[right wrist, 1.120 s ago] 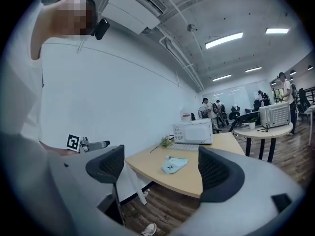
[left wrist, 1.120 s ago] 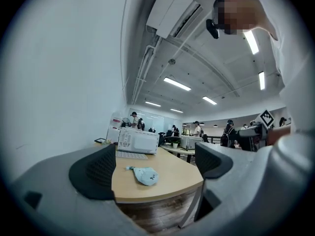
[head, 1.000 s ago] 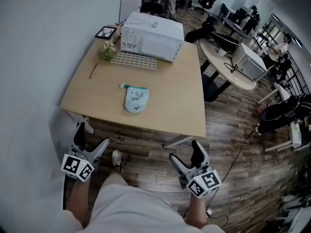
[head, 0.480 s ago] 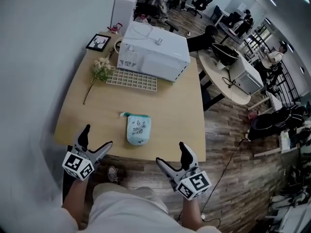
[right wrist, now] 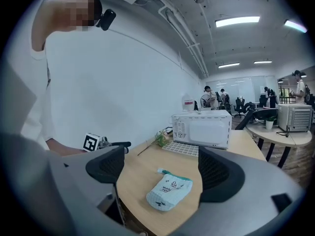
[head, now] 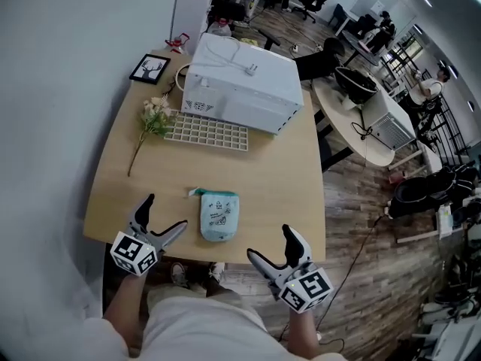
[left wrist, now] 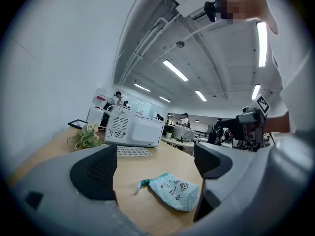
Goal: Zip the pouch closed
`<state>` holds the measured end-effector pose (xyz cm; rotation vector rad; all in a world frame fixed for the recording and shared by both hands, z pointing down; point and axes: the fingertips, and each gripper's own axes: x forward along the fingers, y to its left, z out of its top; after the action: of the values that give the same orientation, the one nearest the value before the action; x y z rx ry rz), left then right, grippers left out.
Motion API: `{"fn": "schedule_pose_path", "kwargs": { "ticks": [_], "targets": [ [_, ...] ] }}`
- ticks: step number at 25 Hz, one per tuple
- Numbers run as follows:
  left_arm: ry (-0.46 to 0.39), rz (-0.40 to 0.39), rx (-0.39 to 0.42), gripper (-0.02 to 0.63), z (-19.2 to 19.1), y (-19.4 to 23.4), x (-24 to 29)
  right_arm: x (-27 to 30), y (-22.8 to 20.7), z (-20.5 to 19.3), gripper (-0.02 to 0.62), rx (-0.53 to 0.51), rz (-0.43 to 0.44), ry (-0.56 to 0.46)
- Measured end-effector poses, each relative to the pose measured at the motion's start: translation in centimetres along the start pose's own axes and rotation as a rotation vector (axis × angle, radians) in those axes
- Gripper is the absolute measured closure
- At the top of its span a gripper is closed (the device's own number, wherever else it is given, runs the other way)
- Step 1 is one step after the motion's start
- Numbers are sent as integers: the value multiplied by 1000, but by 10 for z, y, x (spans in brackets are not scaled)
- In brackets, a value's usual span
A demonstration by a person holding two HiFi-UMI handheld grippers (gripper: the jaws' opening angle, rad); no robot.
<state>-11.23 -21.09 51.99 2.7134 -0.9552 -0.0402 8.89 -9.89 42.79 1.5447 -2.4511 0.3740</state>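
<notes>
The left gripper (head: 166, 212) hovers at the near tabletop (head: 279, 173) edge, jaws spread wide and empty. The right gripper (head: 270, 242) hangs just off that edge, its jaws likewise spread with nothing between them. The pouch (head: 219, 216) lies flat on the tabletop ahead of both pairs of jaws, between the two grippers and touching neither. Its teal tab points toward the left jaws' side. Whether its zip is closed cannot be made out. Far beyond the jaws stand a microwave (head: 242, 90), a white grid tray (head: 207, 132) and a flower sprig (head: 153, 116).
</notes>
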Motion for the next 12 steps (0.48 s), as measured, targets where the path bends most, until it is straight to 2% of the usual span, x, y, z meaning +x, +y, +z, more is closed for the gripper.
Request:
{"fn": "schedule_pose_path", "kwargs": {
  "ticks": [4, 6, 9, 12],
  "targets": [
    [67, 20, 20, 117, -20, 12, 30, 6, -20, 14, 138, -2, 7, -37],
    [108, -14, 44, 132, -32, 10, 45, 7, -31, 21, 141, 1, -1, -58],
    [186, -79, 95, 203, -56, 11, 69, 8, -44, 27, 149, 9, -10, -73],
    [291, -128, 110, 288, -86, 14, 87, 5, -56, 28, 153, 15, -27, -72]
  ]
}}
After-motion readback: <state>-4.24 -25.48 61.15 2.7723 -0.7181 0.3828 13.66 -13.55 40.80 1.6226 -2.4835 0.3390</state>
